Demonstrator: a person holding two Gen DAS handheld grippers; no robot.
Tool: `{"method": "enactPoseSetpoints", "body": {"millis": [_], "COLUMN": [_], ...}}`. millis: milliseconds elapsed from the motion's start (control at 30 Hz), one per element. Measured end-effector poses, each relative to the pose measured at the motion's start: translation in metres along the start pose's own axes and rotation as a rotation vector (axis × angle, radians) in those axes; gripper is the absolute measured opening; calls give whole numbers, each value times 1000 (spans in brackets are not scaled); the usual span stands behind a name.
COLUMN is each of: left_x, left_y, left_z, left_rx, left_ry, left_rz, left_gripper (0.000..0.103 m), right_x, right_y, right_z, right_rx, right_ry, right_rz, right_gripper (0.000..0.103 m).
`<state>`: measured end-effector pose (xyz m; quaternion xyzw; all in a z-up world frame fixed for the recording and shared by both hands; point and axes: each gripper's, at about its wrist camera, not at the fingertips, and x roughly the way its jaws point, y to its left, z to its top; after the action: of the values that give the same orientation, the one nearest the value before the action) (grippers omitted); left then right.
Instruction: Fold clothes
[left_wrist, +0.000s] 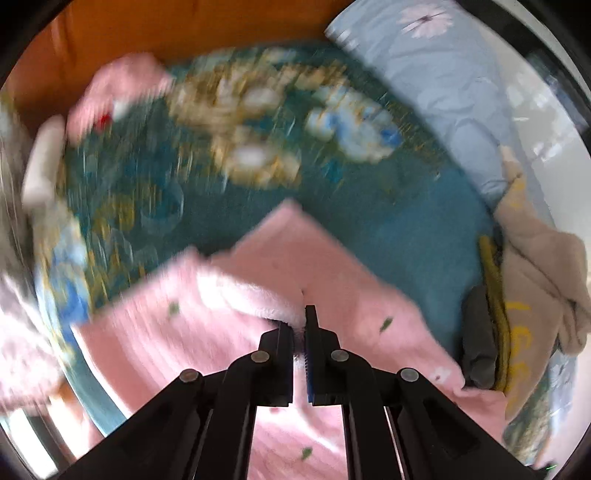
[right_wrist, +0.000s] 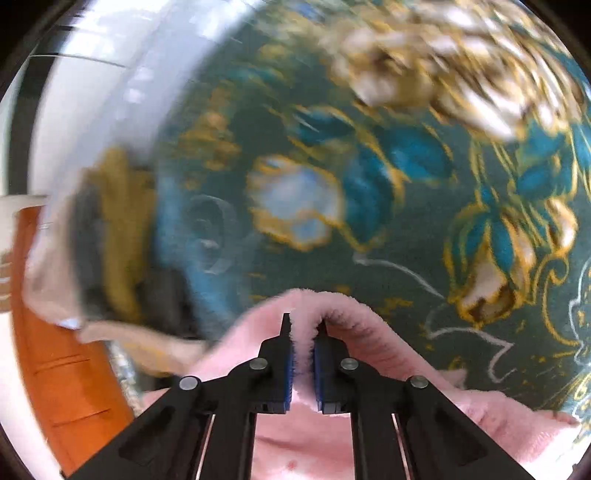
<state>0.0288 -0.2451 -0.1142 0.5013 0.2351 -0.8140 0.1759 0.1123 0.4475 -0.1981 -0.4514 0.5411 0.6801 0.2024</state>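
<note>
Left hand-held gripper (left_wrist: 299, 325) pinching a fluffy fold of the pink garment (left_wrist: 325, 266), jaws pressed close on the fabric. Right hand-held gripper (right_wrist: 303, 326) likewise clamped on a raised ridge of pink garment (right_wrist: 347, 314). Garment spread low over the teal floral bedspread (left_wrist: 388, 218), partly lifted at both pinch points. Beige clothing pile (left_wrist: 543, 269) with mustard and dark pieces at the bedspread's right edge, beside a pale blue quilt (left_wrist: 436, 74). Another pink item (left_wrist: 122, 88) far back, blurred. Orange headboard (left_wrist: 184, 26) behind.
</note>
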Motion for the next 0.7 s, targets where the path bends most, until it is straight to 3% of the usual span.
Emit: {"method": "enactPoseSetpoints", "body": {"millis": [100, 133, 200, 333, 400, 433, 500, 567, 600, 633, 700], "left_x": [-34, -47, -48, -36, -29, -25, -17, -10, -6, -2, 5], "left_y": [-14, -16, -14, -6, 12, 21, 39, 56, 65, 74, 92], "left_z": [20, 27, 35, 44, 33, 28, 17, 6, 1, -4, -15], "left_rx": [87, 93, 81, 41, -25, -58, -125, -191, -224, -257, -323], "left_ry": [-140, -188, -204, -179, -141, -122, -84, -45, -26, -7, 32], "left_rz": [-23, -38, -23, 24, 0, -12, -36, -60, -72, -84, -108], "left_gripper": [4, 4, 4, 7, 18, 30, 33, 38, 38, 38, 41], "right_x": [-53, -79, -108, -102, -82, -70, -47, -55, -59, -62, -70], "right_y": [18, 21, 24, 29, 23, 19, 10, 12, 13, 15, 17], "right_z": [6, 10, 18, 27, 28, 27, 26, 23, 21, 20, 17], "right_rx": [-58, -68, -52, -60, -28, -9, 28, 3, -9, -21, -46], "right_ry": [-160, -251, -354, -372, -332, -306, -255, -270, -277, -285, -300], "right_rz": [197, 254, 284, 168, 108, 71, 0, -17, -26, -35, -52], "right_gripper": [9, 9, 9, 9, 13, 13, 15, 31, 52, 61, 61]}}
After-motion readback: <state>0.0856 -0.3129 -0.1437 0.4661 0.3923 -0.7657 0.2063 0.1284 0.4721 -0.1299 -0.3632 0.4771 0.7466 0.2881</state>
